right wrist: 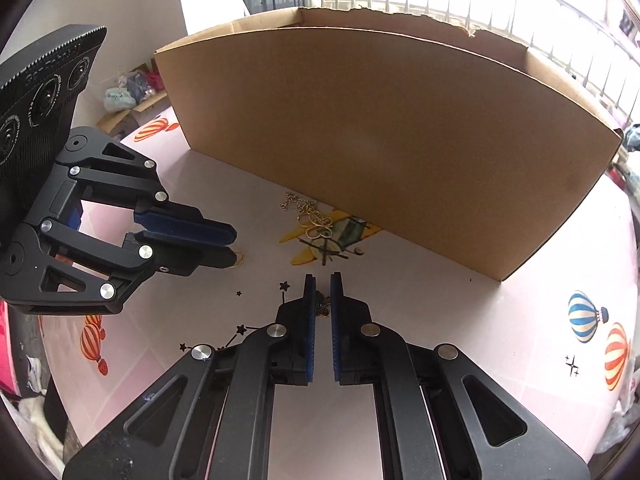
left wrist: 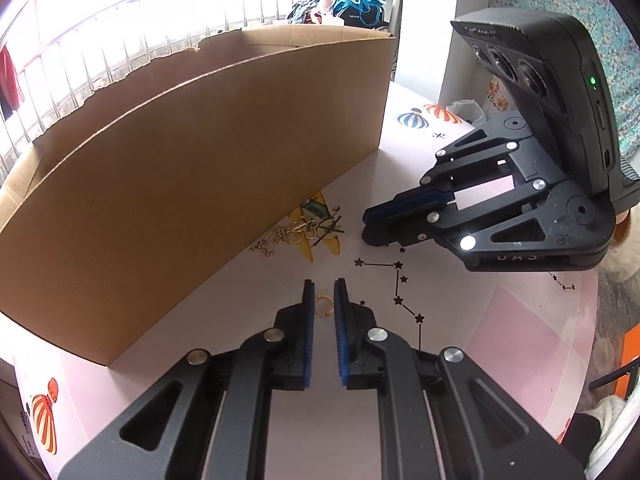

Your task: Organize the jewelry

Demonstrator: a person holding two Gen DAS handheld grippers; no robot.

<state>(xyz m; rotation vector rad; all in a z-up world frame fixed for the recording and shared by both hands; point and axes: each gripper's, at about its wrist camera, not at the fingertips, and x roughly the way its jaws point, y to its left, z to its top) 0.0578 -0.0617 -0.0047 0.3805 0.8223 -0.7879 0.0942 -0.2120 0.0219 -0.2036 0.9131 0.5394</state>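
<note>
My left gripper (left wrist: 324,285) is shut on a small gold ring (left wrist: 323,306), pinched between its blue pads just above the pink table. My right gripper (right wrist: 323,280) is shut on a dark flower-shaped charm (right wrist: 322,305) caught between its pads. A loose pile of gold chain and rings (left wrist: 294,234) (right wrist: 311,216) lies on the aeroplane print at the foot of the cardboard box (left wrist: 200,140) (right wrist: 380,140). The two grippers point toward each other over this spot: the right gripper (left wrist: 370,227) stands to the right of the pile, the left gripper (right wrist: 230,242) to its left.
The tall open cardboard box walls off the far side of the table (right wrist: 460,320). The pink cloth carries balloon and star prints. A window railing (left wrist: 100,48) runs behind the box. A white fuzzy sleeve (left wrist: 612,420) shows at the table's right edge.
</note>
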